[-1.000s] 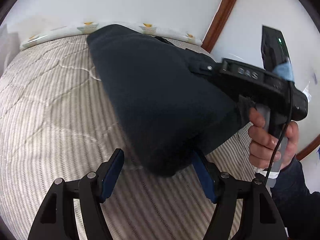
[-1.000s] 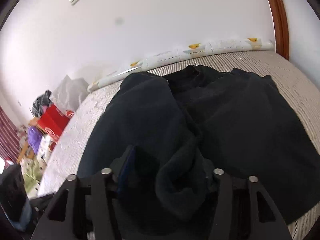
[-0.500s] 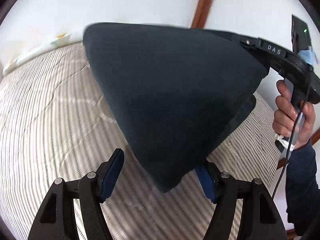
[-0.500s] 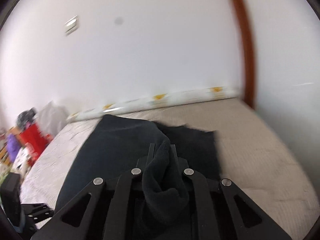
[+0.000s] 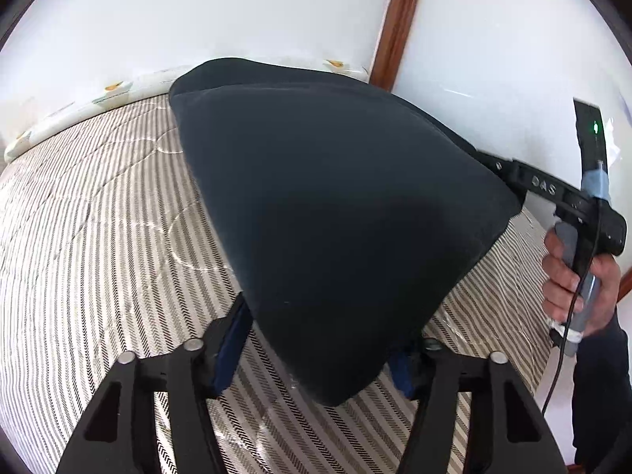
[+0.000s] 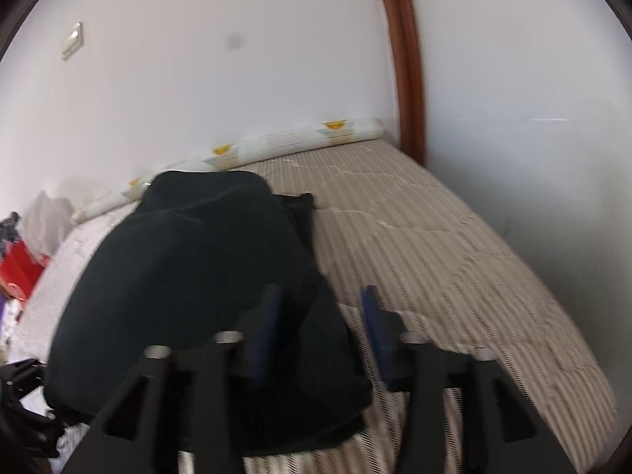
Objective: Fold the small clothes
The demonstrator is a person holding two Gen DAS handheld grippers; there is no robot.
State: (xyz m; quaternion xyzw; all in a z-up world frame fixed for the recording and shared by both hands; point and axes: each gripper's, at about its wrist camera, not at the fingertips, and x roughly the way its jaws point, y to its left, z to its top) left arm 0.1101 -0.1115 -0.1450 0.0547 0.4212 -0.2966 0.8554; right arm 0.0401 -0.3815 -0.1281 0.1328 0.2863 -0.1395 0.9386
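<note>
A dark navy garment point(image 5: 339, 213) lies folded over on the striped bed point(image 5: 98, 237). In the left wrist view its near corner hangs between the fingers of my left gripper point(image 5: 320, 349), which stands wide open around it. My right gripper point(image 6: 320, 331) is open, its blue pads point(image 6: 371, 320) apart, with the garment's point(image 6: 189, 276) edge lying between and under its fingers. The right gripper's body point(image 5: 568, 201) also shows in the left wrist view at the garment's right corner.
A white patterned bolster point(image 6: 284, 142) lies along the wall at the bed's far edge. A brown wooden door frame point(image 6: 407, 59) stands at the right. Red and coloured items point(image 6: 15, 272) sit off the bed's left side.
The right gripper was shut on the lifted garment and has opened, letting it down. The garment has dropped lower onto the bed, folded over. The left gripper stays open.
</note>
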